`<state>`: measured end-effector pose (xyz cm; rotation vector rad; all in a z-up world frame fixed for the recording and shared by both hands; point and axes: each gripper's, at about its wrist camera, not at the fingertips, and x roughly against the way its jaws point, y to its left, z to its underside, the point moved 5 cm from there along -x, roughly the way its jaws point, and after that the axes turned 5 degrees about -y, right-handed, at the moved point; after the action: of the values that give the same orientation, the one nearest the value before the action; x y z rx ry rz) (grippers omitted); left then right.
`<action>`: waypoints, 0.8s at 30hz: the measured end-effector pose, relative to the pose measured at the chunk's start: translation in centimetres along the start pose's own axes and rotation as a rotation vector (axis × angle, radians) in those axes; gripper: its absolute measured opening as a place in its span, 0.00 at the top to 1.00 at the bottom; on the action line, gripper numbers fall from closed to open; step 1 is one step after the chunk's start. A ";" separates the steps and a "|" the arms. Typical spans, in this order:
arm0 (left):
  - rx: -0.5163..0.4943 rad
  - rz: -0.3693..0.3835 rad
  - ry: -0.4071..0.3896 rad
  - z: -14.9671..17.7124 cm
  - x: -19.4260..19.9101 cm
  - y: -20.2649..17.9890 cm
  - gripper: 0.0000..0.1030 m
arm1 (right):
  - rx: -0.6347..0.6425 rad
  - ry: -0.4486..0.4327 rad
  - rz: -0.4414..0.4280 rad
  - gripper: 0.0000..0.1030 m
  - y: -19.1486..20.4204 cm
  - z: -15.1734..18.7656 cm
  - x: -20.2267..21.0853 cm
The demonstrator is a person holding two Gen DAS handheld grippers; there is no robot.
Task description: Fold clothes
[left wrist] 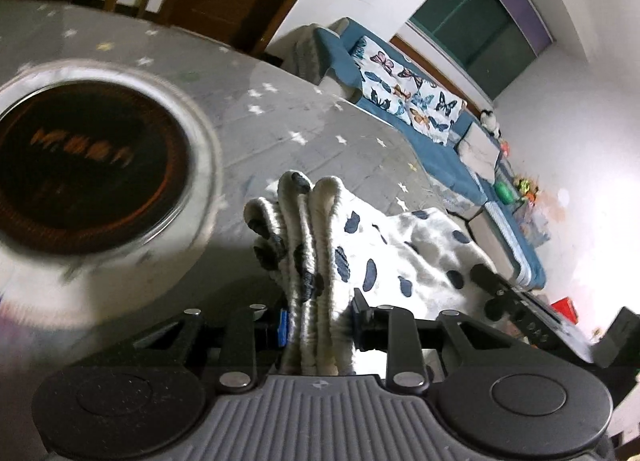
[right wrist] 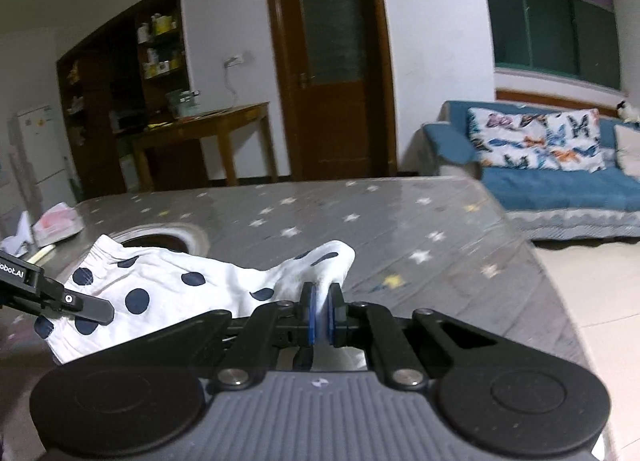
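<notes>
Left gripper [left wrist: 318,325]: jaws clenched on the bunched, ribbed elastic waistband of the polka-dot shorts [left wrist: 404,257]. Gathered folds stand upright between the blue pads, the rest of the white cloth trailing off to the right.

Right gripper [right wrist: 320,319]: jaws clamped on a thin pinch of the same shorts [right wrist: 168,285], at a peaked corner of the fabric. The cloth spreads leftward from that grip, lying partly on the bench [right wrist: 400,221].

Bench surface grey with a star print. A round inset heater [left wrist: 88,173] with dark centre and metal rim sits in the bench, just beyond the shorts.

Blue sofa [right wrist: 560,189] with butterfly cushion [right wrist: 536,141] stands beyond the bench edge. Wooden door [right wrist: 332,61] behind.
</notes>
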<state>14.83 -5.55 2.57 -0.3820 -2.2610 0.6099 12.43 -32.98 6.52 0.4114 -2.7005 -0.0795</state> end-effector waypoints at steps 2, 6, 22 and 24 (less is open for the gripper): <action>-0.023 -0.003 0.003 -0.7 -1.4 -0.8 0.70 | -0.005 -0.002 0.027 0.95 -1.1 -0.6 -0.6; -0.079 -0.013 0.012 -1.4 -4.0 -2.5 0.70 | -0.014 0.006 0.075 0.95 -3.0 -1.0 -1.9; -0.188 -0.091 0.061 -0.7 -8.8 -2.8 0.47 | -0.039 0.144 0.202 0.84 -7.9 3.4 -6.5; -0.198 -0.100 0.045 -1.1 -8.3 -2.8 0.41 | -0.036 0.141 0.203 0.83 -8.1 3.3 -6.5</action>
<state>21.04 -11.24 -0.19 -0.3731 -2.2887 0.3235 19.03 -38.78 0.05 0.1254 -2.5814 -0.0401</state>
